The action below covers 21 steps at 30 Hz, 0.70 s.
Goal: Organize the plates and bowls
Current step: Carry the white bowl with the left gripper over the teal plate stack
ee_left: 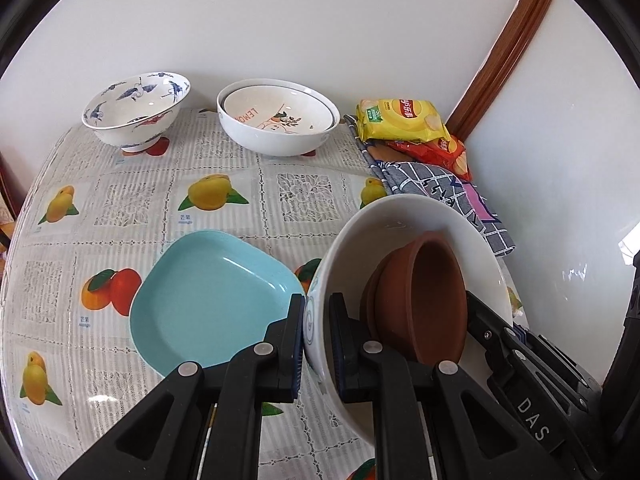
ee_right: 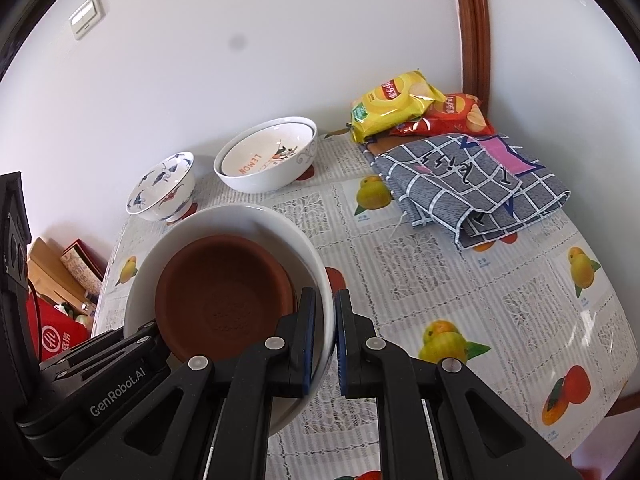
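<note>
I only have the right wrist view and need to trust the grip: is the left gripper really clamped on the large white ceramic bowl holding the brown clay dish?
Observer: Yes. The left gripper is shut on the large white ceramic bowl, one finger inside its rim and one outside.
Operator: Anything on the table I can't see?
Observer: A light blue squarish plate lies flat on the fruit-print tablecloth, on the left gripper's side of the bowl.

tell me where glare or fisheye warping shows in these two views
Left wrist view: window glare on the glossy tablecloth near the right edge, and the door frame bows. Right wrist view: the tablecloth edge curves, a dark smudge sits on the wall, corners go black.
</note>
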Each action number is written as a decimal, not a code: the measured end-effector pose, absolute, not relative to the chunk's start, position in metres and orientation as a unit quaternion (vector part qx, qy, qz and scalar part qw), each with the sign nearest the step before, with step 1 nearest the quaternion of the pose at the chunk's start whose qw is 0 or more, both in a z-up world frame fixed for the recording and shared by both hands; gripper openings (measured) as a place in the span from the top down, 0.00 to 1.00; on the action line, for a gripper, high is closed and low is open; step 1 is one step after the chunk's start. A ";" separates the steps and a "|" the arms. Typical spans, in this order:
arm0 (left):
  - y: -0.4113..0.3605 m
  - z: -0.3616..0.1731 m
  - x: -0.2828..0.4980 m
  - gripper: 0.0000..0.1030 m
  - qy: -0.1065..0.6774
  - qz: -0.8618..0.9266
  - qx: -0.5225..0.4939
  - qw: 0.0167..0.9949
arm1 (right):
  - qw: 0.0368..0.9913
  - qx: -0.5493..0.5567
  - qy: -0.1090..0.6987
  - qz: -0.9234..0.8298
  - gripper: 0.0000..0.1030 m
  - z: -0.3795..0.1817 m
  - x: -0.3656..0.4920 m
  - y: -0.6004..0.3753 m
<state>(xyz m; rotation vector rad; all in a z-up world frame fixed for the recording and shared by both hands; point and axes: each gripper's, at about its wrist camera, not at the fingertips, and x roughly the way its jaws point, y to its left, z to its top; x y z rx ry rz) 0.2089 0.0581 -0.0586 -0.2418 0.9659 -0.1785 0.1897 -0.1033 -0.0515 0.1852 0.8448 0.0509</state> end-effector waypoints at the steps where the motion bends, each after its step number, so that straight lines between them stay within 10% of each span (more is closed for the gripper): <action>1: 0.060 -0.059 0.209 0.88 0.463 -0.084 -0.117 0.875 | 0.908 0.089 0.409 0.025 0.91 -0.051 0.190 -0.101; 21: 0.093 -0.053 0.218 0.88 0.455 -0.069 -0.126 0.879 | 0.910 0.079 0.406 0.043 0.91 -0.049 0.205 -0.068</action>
